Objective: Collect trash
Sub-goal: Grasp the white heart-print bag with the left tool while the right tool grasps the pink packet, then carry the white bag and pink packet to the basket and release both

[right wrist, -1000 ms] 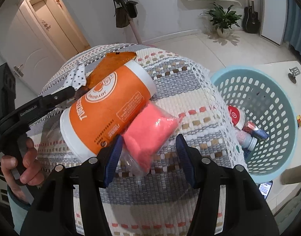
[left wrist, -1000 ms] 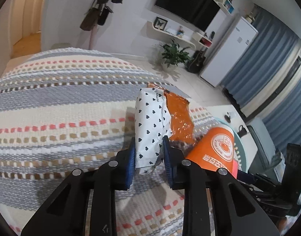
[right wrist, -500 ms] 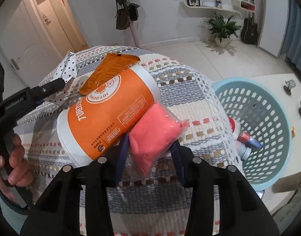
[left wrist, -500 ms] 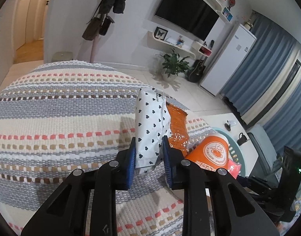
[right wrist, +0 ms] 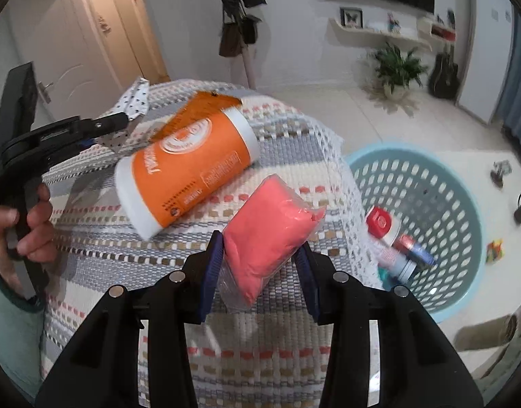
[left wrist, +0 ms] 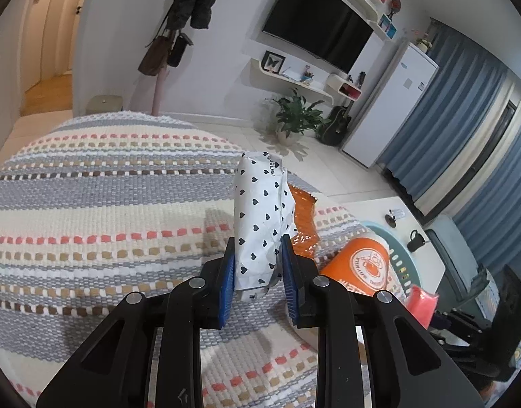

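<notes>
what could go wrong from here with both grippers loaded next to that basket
1. The right gripper pinches the pink packet only at its lower end, partly on loose clear wrap, so it may slip out before reaching the blue basket.
2. The orange cup lies on its side beside the packet; a swing could roll it off the striped cloth.

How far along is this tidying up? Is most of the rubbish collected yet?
Partly. A few bottles already lie in the light blue plastic basket. In hand: the left gripper clamps a white heart-print packet, and the right gripper has just closed on a pink bagged lump. Left on the striped woven cloth: an orange cup and an orange wrapper.
</notes>
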Demonstrator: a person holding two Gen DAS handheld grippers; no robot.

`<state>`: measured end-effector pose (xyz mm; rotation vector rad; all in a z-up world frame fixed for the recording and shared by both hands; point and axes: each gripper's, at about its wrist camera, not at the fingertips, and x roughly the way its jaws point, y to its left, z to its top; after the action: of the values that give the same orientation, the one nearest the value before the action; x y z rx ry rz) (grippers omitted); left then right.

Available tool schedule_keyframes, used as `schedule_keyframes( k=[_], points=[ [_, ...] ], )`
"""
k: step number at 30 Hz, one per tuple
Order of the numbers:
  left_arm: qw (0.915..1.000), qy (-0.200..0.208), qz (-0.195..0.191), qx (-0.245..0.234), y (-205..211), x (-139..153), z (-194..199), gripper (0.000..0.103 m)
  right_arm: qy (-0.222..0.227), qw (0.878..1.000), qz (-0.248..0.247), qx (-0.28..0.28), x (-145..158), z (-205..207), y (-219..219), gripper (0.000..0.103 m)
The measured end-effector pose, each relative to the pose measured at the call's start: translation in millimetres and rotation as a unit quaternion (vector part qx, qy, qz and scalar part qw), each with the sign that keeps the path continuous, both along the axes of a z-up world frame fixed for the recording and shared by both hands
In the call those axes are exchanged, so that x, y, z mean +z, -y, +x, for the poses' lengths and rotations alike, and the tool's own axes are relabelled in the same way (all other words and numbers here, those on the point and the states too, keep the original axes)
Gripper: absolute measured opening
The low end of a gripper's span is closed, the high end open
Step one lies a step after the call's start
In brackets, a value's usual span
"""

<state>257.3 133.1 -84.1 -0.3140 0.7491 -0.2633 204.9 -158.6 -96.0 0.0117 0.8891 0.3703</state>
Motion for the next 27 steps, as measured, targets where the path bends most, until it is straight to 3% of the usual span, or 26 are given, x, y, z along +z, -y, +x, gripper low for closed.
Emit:
schedule_keyframes(
  k=[8, 16, 21, 27],
  points=[
    [0.9987, 0.041, 0.014, -0.027, 32, 41, -14, 0.023, 0.048, 0.999, 0.010, -0.017, 33, -4, 19, 0.039],
    [0.9936, 0.074, 0.043, -0.073, 107, 80, -19, 0.023, 0.099, 0.994, 0.016, -0.052, 67, 4, 59, 0.039],
    [0.9898, 0.076, 0.059, -0.105, 159, 80, -14, 0.023, 0.103, 0.990, 0.033, -0.088, 69, 12, 100, 0.039],
    [0.9835, 0.058, 0.078, -0.152, 222, 61, -3, 0.023, 0.069, 0.986, 0.058, -0.141, 47, 26, 152, 0.039]
  ],
)
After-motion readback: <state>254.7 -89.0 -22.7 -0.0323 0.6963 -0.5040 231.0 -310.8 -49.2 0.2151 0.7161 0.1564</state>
